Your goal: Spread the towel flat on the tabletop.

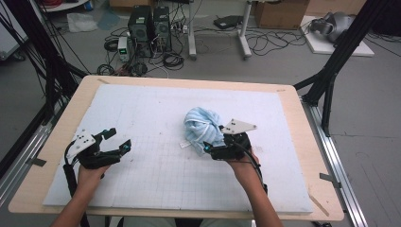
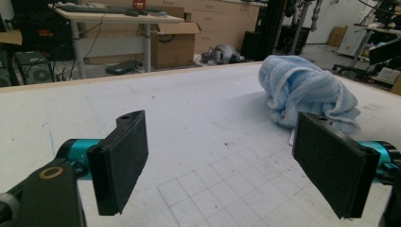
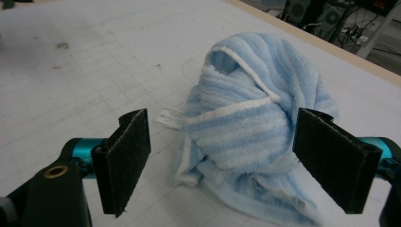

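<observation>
White padded mat [image 1: 156, 189] covers the table [image 1: 302, 142]; nothing blocks the reach. Light-blue towel [image 1: 202, 128] sits bunched in a lump mid-mat, its tag [image 3: 169, 117] poking out beside it, so unfolding looks barely started. Right gripper [image 1: 213, 152] is at the towel, jaws wide either side of it, probably not pressing yet. Left gripper [image 1: 118, 142] is well apart, wide open, empty.
</observation>
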`<state>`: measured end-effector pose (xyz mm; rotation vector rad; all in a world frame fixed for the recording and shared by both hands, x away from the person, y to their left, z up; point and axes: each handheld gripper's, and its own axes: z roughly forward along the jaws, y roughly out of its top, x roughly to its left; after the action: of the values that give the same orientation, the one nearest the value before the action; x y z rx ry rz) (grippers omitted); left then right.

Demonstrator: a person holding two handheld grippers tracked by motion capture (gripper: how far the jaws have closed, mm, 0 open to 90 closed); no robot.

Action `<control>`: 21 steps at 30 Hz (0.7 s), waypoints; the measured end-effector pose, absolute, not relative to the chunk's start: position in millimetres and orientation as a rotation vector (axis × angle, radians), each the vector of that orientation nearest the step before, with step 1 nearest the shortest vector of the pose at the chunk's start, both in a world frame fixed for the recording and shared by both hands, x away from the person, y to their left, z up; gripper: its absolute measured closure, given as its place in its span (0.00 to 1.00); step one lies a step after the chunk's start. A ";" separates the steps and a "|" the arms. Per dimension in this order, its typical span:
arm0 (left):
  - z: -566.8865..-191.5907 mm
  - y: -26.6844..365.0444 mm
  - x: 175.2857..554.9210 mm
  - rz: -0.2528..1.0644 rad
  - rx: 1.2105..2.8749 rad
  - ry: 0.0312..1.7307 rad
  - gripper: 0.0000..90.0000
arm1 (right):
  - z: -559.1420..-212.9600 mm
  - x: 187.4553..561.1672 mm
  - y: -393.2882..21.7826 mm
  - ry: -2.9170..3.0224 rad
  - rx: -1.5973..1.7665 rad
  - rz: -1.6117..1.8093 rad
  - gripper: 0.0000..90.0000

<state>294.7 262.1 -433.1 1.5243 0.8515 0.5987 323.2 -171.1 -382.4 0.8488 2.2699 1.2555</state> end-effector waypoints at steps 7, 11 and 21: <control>-433.6 264.0 296.8 0.596 1.524 0.859 0.22 | -391.9 355.0 -152.8 2.340 0.905 1.072 0.29; -434.1 264.7 297.7 0.599 1.520 0.862 0.22 | -407.3 374.7 -141.0 2.404 0.949 0.948 0.37; -434.8 264.0 298.0 0.596 1.525 0.872 0.23 | -404.3 374.7 -143.5 2.443 0.952 0.976 0.81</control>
<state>298.0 264.0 -434.8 1.5250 0.8721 0.5964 374.7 -143.5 -404.3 0.9522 2.4432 0.9760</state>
